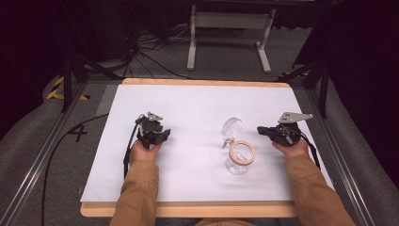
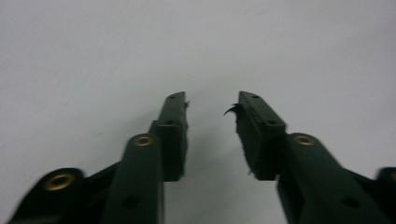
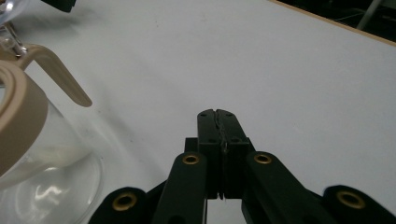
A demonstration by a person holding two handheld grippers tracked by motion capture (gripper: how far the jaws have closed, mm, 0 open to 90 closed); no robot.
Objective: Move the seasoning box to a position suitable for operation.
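The glass jar [image 1: 238,157] with its lid swung open stands at 9 o'clock of the right gripper [image 1: 261,130], whose empty jaws are pressed together. The left gripper [image 1: 165,133] is parted, holding nothing. The jar should probably be steadied before the lid is handled.

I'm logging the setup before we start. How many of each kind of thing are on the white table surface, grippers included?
Handheld grippers: 2, the left gripper with jaws apart and the right gripper with jaws closed together.
Clear glass jars: 1, the jar with a tan ring at its mouth and its hinged glass lid swung open.
Total: 3
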